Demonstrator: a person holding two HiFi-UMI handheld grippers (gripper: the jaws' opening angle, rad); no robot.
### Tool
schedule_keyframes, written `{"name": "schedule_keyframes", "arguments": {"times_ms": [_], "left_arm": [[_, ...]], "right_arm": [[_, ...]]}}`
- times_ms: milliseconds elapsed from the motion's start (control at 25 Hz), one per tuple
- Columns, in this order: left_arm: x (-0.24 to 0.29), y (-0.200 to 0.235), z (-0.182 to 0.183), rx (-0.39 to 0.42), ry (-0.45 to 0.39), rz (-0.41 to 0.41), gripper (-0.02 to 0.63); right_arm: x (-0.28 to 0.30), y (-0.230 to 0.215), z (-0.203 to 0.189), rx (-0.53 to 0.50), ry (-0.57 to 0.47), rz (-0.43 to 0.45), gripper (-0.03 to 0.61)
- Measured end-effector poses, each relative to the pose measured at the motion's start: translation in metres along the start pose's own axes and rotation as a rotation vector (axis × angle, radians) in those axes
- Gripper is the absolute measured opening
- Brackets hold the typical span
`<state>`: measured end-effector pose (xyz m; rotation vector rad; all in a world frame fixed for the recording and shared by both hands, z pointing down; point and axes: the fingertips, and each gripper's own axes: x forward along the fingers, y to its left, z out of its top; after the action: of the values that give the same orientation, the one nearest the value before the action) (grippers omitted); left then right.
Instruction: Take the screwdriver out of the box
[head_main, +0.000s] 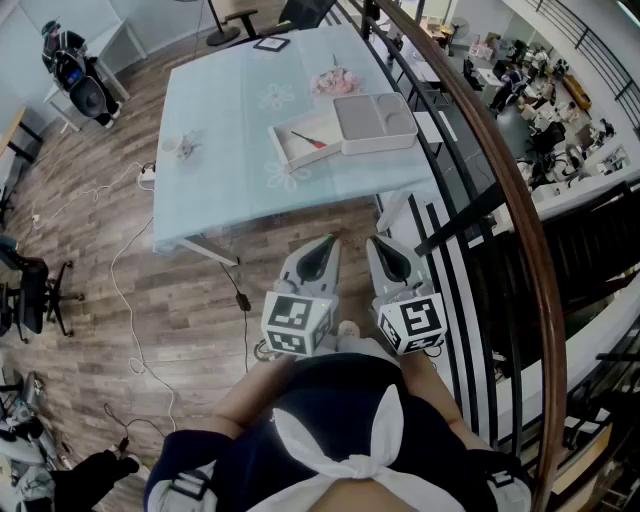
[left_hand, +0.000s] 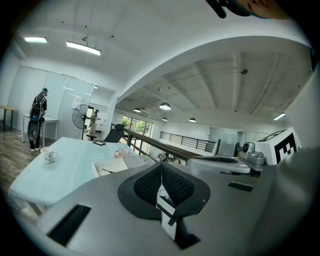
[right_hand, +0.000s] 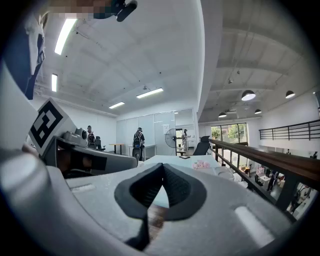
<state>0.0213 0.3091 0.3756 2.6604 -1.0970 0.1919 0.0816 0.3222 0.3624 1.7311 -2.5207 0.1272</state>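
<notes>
On the left hand-held gripper (head_main: 329, 240), the cube (head_main: 298, 326) shows black square markers (head_main: 288, 310).

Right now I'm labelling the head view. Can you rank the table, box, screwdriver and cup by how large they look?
1. table
2. box
3. screwdriver and cup: both look tiny. The screwdriver is longer but thinner, so I can't rank them.

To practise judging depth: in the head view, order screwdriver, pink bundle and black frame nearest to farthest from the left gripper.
1. screwdriver, in the box, table's near side.
2. pink bundle, beyond the box.
3. black frame, far edge.
</notes>
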Motion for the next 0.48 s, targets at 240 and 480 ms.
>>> {"name": "schedule_keyframes", "arguments": {"times_ms": [240, 480], "left_arm": [[0.001, 0.008, 0.002, -0.005, 0.002, -0.001, 0.018], [-0.001, 0.016, 0.002, -0.012, 0.002, -0.006, 0.018]], "right_arm": [[0.007, 0.001, 0.004, 0.003, -0.020, -0.011, -0.003], [0.014, 0.004, 0.003, 0.007, -0.020, -0.016, -0.002]]}}
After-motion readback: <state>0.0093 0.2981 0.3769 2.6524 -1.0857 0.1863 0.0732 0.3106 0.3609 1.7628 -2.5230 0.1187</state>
